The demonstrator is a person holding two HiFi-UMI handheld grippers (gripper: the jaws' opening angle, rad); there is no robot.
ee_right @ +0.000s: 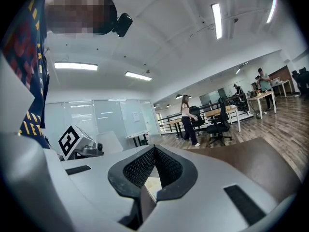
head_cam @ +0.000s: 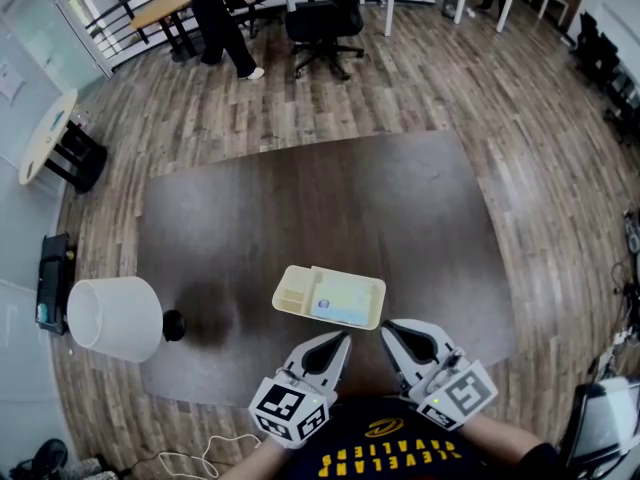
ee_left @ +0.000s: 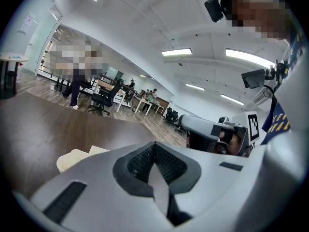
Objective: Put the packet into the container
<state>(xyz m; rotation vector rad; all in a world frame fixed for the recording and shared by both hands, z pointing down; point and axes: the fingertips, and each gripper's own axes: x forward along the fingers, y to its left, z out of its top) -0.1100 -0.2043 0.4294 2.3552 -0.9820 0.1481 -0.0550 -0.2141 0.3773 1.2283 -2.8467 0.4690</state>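
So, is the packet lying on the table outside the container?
No, the head view shows the packet lying inside the large compartment of the container, not on the bare table.

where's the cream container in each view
Head view: container sits low centre of the picture.
Left gripper view: only its corner shows, at lower left.
Right gripper view: pale sliver through the jaws' gap, likely it.
Shared landmark: black office chair.
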